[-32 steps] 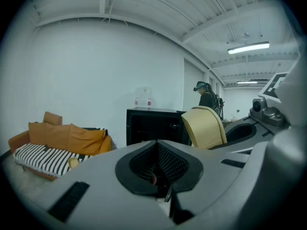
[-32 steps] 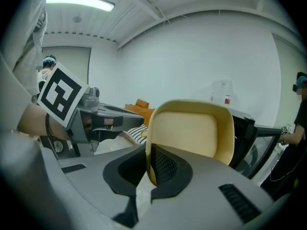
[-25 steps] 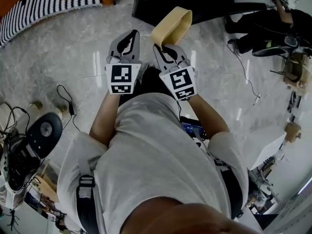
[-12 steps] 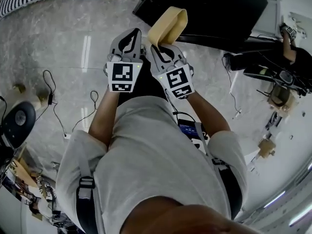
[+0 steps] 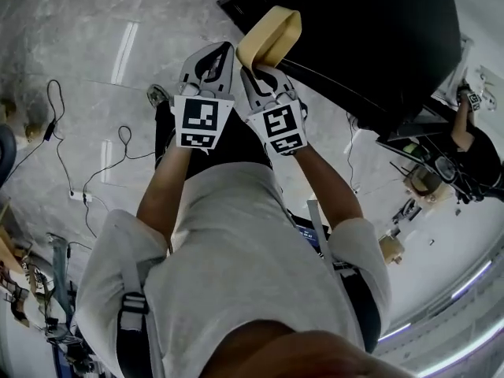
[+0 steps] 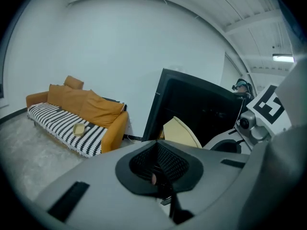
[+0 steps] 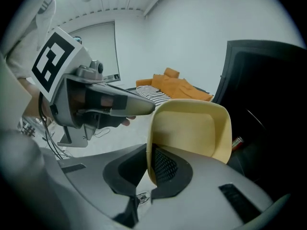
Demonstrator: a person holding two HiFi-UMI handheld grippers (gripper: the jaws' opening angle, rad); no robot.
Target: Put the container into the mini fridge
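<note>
Head view: container held up in front of the mini fridge.
Right gripper (image 5: 257,71) pinches one wall of the pale yellow container (image 5: 269,36), which juts forward past its jaws. The black mini fridge (image 5: 370,46) lies just ahead and rightward, nearer this hand. Left gripper (image 5: 211,57), jaws together and empty, sits alongside. The fridge interior is dark, and I cannot tell whether its door is open.

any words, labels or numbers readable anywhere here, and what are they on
No words or numbers can be read.
left cube, right cube: black-and-white square markers, patterns only, no letters.
screen at the person's waist: lit blue, too small to read.
container, fridge: no print shows.
</note>
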